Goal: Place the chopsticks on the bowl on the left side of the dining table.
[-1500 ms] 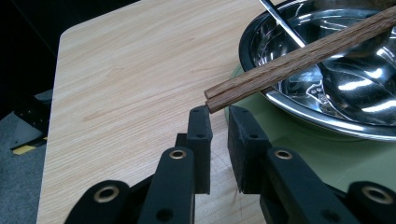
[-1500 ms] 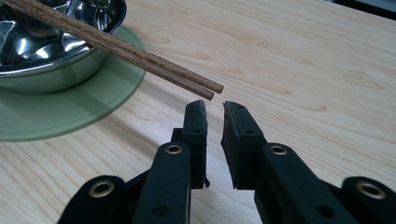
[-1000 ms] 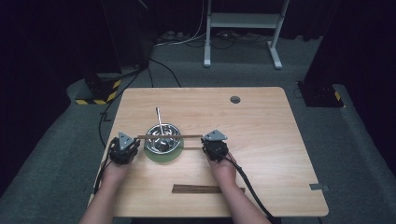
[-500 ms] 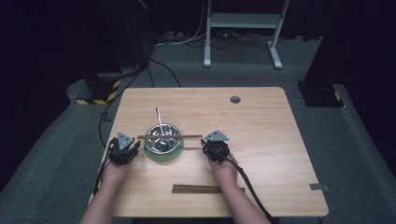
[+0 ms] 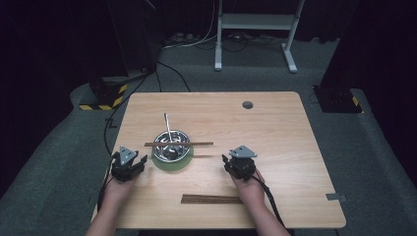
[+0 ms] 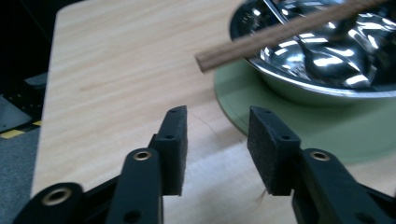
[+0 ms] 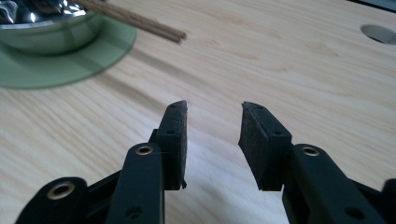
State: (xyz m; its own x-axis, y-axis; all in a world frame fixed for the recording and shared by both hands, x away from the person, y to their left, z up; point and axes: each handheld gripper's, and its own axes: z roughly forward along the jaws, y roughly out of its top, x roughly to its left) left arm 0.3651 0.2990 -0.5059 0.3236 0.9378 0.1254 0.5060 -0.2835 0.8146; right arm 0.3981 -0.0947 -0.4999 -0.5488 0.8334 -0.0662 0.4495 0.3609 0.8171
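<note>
Both pairs of fingers stand apart with nothing between them, and both have just been opening. In the left gripper view the left gripper (image 6: 217,149) points at bare wood just short of the green mat (image 6: 299,126); in the right gripper view the right gripper (image 7: 212,144) faces open table too.

The chopsticks (image 5: 178,144) lie across the rim of the steel bowl (image 5: 171,146), resting on it and free of either hand. Their long axis runs left to right across the table, level, overhanging the bowl on both sides — one cut end hangs in the air up and to the right of the left fingers (image 6: 173,140), the other end sticks out past the mat, up and to the left of the right fingers (image 7: 175,140). From the high view the left gripper (image 5: 129,164) looks a little nearer its end than the right gripper (image 5: 241,164) is to its own.

A spoon (image 5: 168,129) leans in the bowl with its handle pointing away from the person. A second pair of chopsticks (image 5: 211,199) lies flat near the table's front edge, just beside the right hand — probably the next pick.

The table (image 5: 275,128) is pale wood with a round cable hole at its far right; around it grey carpet, trailing cables, a white stand and a dark room.
</note>
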